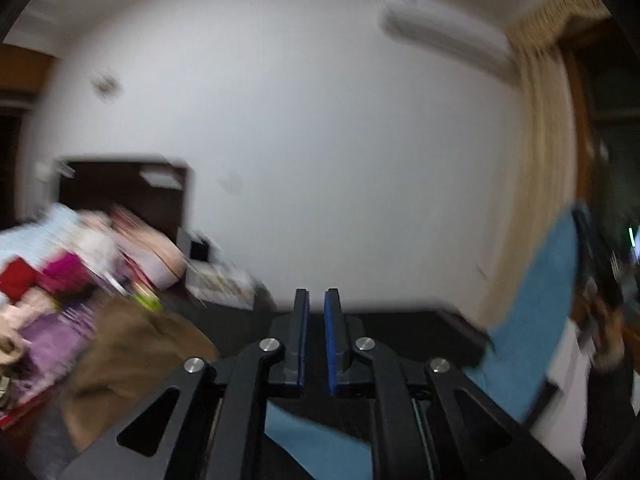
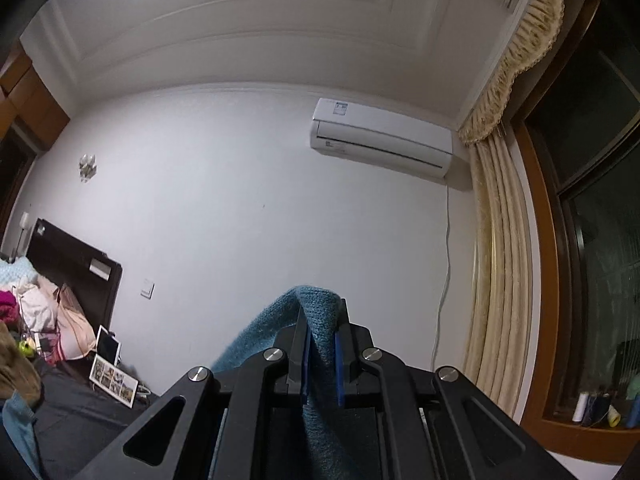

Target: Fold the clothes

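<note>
Pinching a fold of teal knit sweater [image 2: 320, 320], the right gripper [image 2: 320, 354] has its blue pads pressed into the fabric, which bunches up over the fingertips and drapes off to the lower left, all of it raised in front of the white wall [image 2: 240, 220]. The left gripper [image 1: 316, 312] shows a narrow gap between its blue pads with nothing seen between them at the tips; the same teal cloth passes under its body and rises to the right edge, where the other gripper is a dark blur. Whether the left one grips cloth further back cannot be told. No real containers in view; a bed [image 2: 68, 404] with dark sheets carries a heap of clothes [image 1: 60, 280], red, magenta, pink and purple, plus a brown garment [image 1: 132, 344]. The air conditioner [image 2: 380, 144] has small label stickers, too small to read. The right view is sharp and shows a tablet [image 2: 108, 346] and a photo sheet [image 2: 114, 384] by the headboard [image 2: 72, 264], thread spools [image 2: 596, 406] on the window sill, and cream curtains [image 2: 504, 280]. The left view is badly motion-blurred.
</note>
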Demonstrator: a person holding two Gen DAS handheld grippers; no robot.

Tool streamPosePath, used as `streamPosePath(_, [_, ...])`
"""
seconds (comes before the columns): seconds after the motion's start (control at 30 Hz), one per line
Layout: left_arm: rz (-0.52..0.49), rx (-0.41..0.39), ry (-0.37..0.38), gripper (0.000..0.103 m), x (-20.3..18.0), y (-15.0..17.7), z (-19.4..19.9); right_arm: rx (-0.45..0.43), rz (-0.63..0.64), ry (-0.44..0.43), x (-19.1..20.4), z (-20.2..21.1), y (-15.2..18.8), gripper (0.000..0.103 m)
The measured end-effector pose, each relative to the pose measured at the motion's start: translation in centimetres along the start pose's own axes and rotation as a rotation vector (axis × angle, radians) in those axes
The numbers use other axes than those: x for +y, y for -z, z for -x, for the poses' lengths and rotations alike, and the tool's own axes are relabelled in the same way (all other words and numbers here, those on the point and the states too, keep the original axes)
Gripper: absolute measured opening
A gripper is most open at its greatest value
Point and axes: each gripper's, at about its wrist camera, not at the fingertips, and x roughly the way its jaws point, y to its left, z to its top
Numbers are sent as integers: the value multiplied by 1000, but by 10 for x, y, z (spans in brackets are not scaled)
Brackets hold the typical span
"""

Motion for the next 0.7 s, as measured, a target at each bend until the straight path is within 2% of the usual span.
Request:
streamPosePath(0.03, [-10, 56, 31, 26, -7, 12, -15, 9, -10, 7, -3, -1, 2, 9])
streamPosePath(0.07, [-31, 136, 76, 45, -19, 30, -37, 14, -14, 13, -7, 0, 6, 9])
streamPosePath(0.13, [-55, 218, 128, 64, -37, 53, -66, 25, -20, 25, -16, 2, 14, 9])
streamPosePath(0.2, [-57, 303, 203, 66, -54, 76, -97, 35, -26, 36, -25, 4, 21, 9])
streamPosePath(0.27, [-47, 392, 291, 73, -70, 96, -123, 43, -17, 44, -29, 6, 29, 9])
streamPosePath(0.33, [-52, 462, 353, 80, -81, 111, -141, 51, -14, 46, -34, 5, 37, 9])
streamPosePath(0.4, [-68, 536, 392, 80, -90, 127, -164, 58, -15, 50, -36, 6, 42, 9])
streamPosePath(0.5, [-78, 632, 450, 80, -105, 149, -176, 72, -34, 54, -43, 5, 51, 9])
streamPosePath(0.67, [4, 806, 619, 80, -110, 176, -190, 104, -43, 61, -46, -4, 65, 10])
streamPosePath(0.7, [-14, 822, 618, 80, -113, 182, -190, 107, -42, 61, -44, -5, 66, 10])
